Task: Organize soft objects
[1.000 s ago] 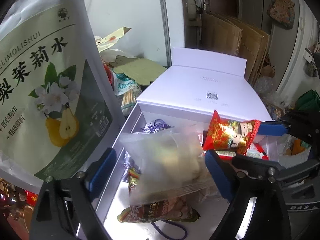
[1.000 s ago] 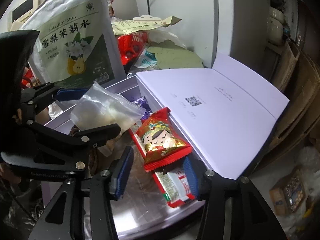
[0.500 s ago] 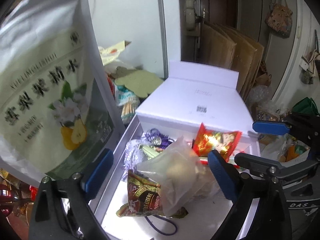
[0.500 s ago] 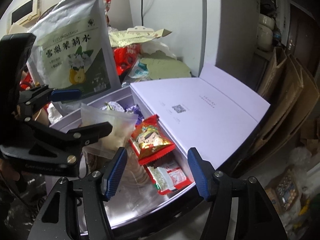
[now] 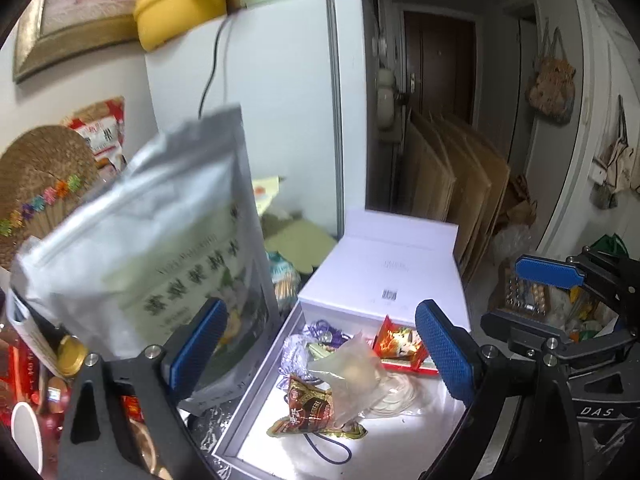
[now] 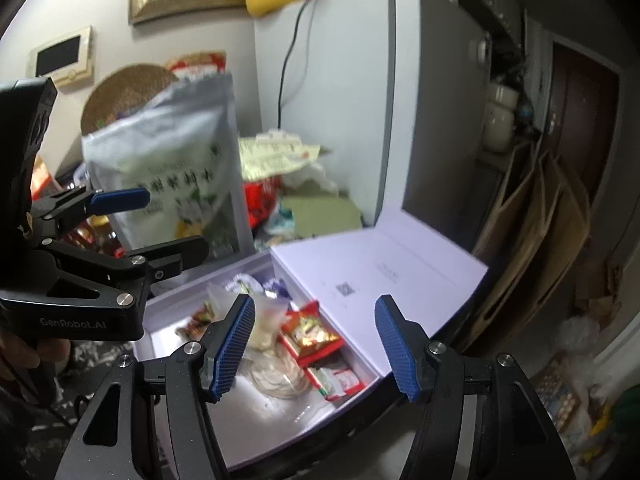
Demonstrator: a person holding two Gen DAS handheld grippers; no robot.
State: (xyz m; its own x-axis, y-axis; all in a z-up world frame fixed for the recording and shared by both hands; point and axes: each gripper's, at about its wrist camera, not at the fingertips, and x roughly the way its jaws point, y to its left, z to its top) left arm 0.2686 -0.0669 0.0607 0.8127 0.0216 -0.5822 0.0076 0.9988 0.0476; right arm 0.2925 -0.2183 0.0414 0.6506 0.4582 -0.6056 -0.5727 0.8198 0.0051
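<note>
Both claws, left (image 5: 316, 354) and right (image 6: 314, 346), gape wide and empty above the box (image 6: 280, 412), packets (image 5: 344, 376) lying loose below them, apparently released for storage.

The open white box (image 5: 384, 280) is viewed from above and from some way back by both wrist cameras, obliquely from its left side in the left view and from its front right in the right view (image 6: 360, 276), with the silver pouch (image 5: 160, 240) shared.
</note>
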